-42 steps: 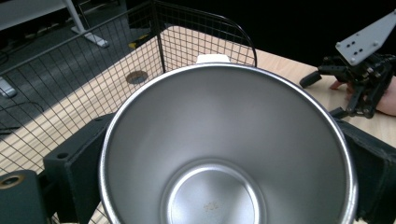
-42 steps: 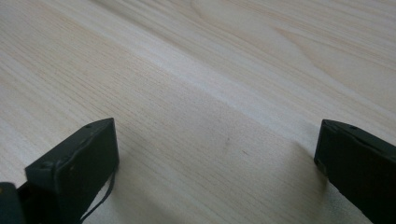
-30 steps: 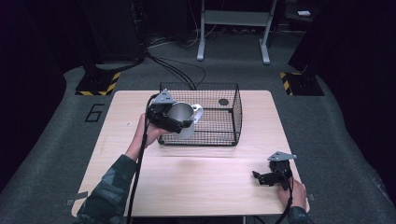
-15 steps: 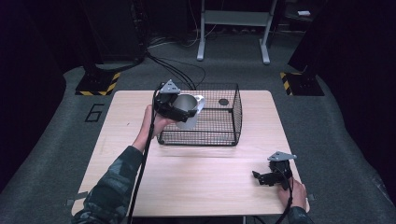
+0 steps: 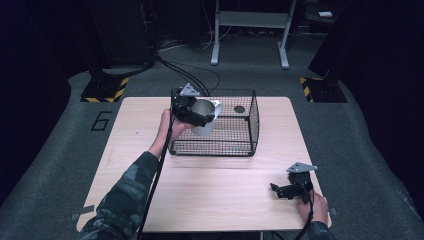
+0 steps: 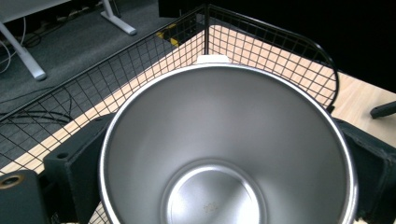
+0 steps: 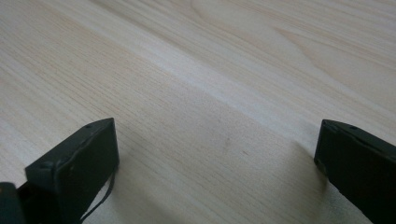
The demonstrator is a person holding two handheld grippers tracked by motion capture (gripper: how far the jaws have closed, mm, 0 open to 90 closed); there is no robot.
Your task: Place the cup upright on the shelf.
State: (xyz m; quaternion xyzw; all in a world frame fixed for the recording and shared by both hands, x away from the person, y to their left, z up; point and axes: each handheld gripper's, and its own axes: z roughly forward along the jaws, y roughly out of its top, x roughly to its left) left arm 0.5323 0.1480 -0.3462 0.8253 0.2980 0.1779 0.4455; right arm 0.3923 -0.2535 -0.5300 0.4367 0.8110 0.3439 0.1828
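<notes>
We held the left tongs (image 5: 207, 117) above the left end of the black wire basket (image 5: 248, 131), clamped on a steel cup (image 5: 206, 119). In the high view the cup was in the air, tipped on its side over the basket's near-left part, with its pale handle (image 5: 217, 104) toward the far side. In the left gripper view we looked straight down into the cup (image 6: 229, 154): its shiny rim sat between the two black jaws, one pressed at each side of the wall, and the round bottom showed bare inside. A small white piece (image 6: 212, 59) peeked over the far edge of the rim. Beyond the cup the basket's mesh walls (image 6: 261, 44) met at a corner, with the pale wood of the desk (image 6: 359, 100) behind them.

A small dark round thing (image 5: 239, 109) lay on the basket's floor near its far-right part; we could not tell what it was.

Our right tongs (image 5: 280, 190) rested low on the desk (image 5: 220, 195) near its front right corner, well apart from the basket. In the right gripper view their jaws stood wide apart, with nothing but bare wood grain (image 7: 219, 116) between them. Cables trailed from both tongs back along our arms toward the near edge.
</notes>
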